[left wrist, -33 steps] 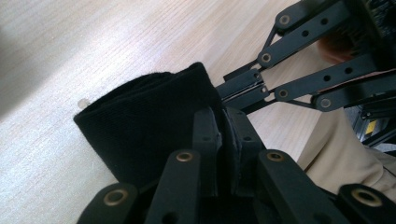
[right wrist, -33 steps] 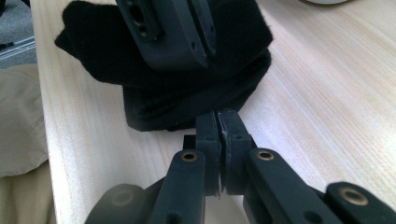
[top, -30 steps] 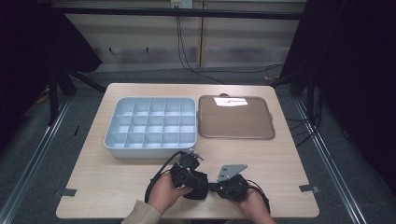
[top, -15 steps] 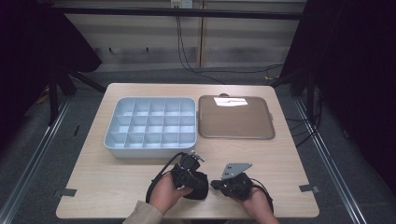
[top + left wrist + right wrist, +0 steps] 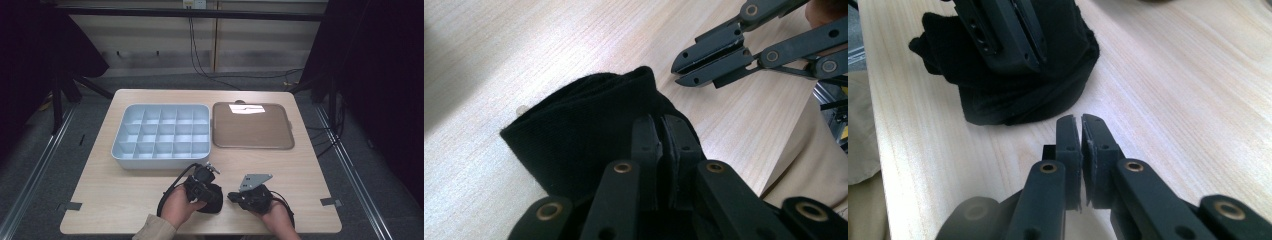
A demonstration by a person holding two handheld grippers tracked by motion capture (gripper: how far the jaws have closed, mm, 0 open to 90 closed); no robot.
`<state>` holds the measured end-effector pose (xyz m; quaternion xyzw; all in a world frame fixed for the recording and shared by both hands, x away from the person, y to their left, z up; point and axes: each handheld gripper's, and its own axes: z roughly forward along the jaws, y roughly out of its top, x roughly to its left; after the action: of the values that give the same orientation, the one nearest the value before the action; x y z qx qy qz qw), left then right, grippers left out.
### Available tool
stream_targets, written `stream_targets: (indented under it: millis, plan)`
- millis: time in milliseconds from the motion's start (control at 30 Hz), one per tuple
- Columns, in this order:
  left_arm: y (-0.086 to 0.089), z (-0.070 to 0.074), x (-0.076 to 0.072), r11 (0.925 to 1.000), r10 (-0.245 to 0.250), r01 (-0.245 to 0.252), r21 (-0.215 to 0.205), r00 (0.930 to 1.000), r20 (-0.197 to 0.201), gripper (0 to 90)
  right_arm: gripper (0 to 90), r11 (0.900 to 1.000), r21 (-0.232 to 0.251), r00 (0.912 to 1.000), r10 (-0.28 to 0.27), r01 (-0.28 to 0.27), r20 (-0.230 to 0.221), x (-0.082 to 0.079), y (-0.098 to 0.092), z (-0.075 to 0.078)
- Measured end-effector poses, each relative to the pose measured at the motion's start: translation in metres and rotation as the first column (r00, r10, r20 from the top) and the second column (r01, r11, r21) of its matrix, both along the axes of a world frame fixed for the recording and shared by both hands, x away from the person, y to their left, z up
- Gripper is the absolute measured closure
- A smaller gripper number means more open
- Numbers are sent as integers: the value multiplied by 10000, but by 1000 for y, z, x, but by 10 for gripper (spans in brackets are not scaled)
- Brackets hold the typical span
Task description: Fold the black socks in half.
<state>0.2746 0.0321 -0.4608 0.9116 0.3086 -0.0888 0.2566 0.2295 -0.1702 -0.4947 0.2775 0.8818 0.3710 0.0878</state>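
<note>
**Clerk:** Fingers first. Left gripper (image 5: 659,150): the jaws are sitting clenched on a fold of the black cloth (image 5: 589,135), pads pressing the fabric. Right gripper (image 5: 1080,150): the jaws are sitting closed, nothing between them, tips just short of the cloth.

**Checker:** Item location?

**Clerk:** The black cloth (image 5: 210,196) is lying bunched on the near part of the wooden table (image 5: 310,165), near-centre, between the left hand (image 5: 177,207) and the right hand (image 5: 272,212). In the left gripper view a ribbed hem is running along its top edge.

**Checker:** Long axis, heading?

**Clerk:** It is sitting as a rounded heap; I cannot tell a long axis or which way it is pointing.

**Checker:** Surface and room?

**Clerk:** Pale wood grain, lying flat. A grey compartment tray (image 5: 120,150) is sitting far-left of the cloth, a brown flat tray (image 5: 252,132) just beside it to the right, the two nearly touching. Dark curtains are hanging left and right, cables are trailing on the floor beyond the far edge.

**Checker:** Edges, free space?

**Clerk:** The cloth is lying close to the near table edge, well apart from the side edges. Bare tabletop is showing to its left, to the right of the right hand, and between the cloth and the compartment tray.
</note>
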Motion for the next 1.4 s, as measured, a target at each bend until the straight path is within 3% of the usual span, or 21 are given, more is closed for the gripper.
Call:
stream_targets:
  millis: [133,367,700,1400]
  plan:
    - [0,0,0,9999,90,-90,-98,9999,-67,840,861,10000,-2,10000,-7,7,7,0,-1,0]
    - [3,3,4,9994,84,-103,-318,9983,-572,785,860,10000,-11,10000,-44,44,-41,1,-2,-1]
    - [6,9,3,9989,133,-165,-445,9973,-716,742,857,10000,31,10000,-20,20,-49,0,-1,-1]
    - [10,23,3,9965,193,-235,-806,9984,-528,689,870,9998,-25,9997,196,-196,-162,0,3,-3]
